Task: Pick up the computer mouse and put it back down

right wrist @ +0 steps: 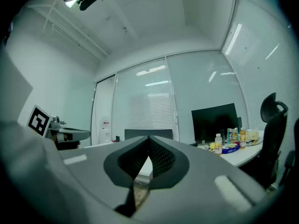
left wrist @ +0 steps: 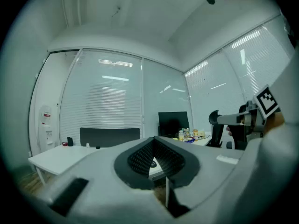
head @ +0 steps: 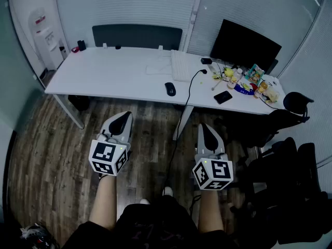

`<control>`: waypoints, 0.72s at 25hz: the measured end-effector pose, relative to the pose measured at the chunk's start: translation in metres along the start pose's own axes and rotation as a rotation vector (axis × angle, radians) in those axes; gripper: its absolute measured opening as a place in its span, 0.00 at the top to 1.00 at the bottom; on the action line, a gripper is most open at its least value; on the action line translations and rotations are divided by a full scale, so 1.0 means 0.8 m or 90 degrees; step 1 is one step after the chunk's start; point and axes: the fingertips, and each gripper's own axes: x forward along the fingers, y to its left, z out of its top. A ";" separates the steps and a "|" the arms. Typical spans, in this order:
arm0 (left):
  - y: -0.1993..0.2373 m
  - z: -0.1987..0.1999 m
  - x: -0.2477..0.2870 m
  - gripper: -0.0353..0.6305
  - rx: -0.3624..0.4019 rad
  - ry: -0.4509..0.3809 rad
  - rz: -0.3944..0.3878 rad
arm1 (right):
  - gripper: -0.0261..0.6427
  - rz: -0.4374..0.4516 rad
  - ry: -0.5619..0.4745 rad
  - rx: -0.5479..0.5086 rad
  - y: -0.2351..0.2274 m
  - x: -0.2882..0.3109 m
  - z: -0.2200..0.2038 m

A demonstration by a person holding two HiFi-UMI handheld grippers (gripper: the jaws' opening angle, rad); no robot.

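Mouse (head: 170,88) well beyond both jaws

Ahead of you stands a long white rectangular tabletop (head: 104,74) on a floor of dark wooden planks (head: 46,149). A black computer mouse (head: 169,88) lies near its front edge, about midway along. Just behind the mouse you have a flat white keyboard (head: 181,65). A black flat monitor (head: 244,44) stands at the back right, with a cluster of bottles and colourful snack packets (head: 253,81) before it. A black phone (head: 223,97) lies by the front edge there. A thin black cable (head: 191,84) runs off the front edge. At the far left corner you see a small dark object (head: 81,45) beside a small red one (head: 75,49).
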 end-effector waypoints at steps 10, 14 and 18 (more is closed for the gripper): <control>0.013 -0.007 -0.005 0.94 -0.011 0.000 0.002 | 0.95 0.007 0.007 0.008 0.015 0.008 -0.009; 0.012 -0.013 -0.010 0.94 -0.020 -0.002 -0.002 | 0.95 0.005 0.007 0.005 0.015 0.000 -0.009; 0.016 -0.015 -0.012 0.94 -0.027 -0.005 -0.004 | 0.95 -0.007 0.001 0.002 0.008 -0.011 -0.005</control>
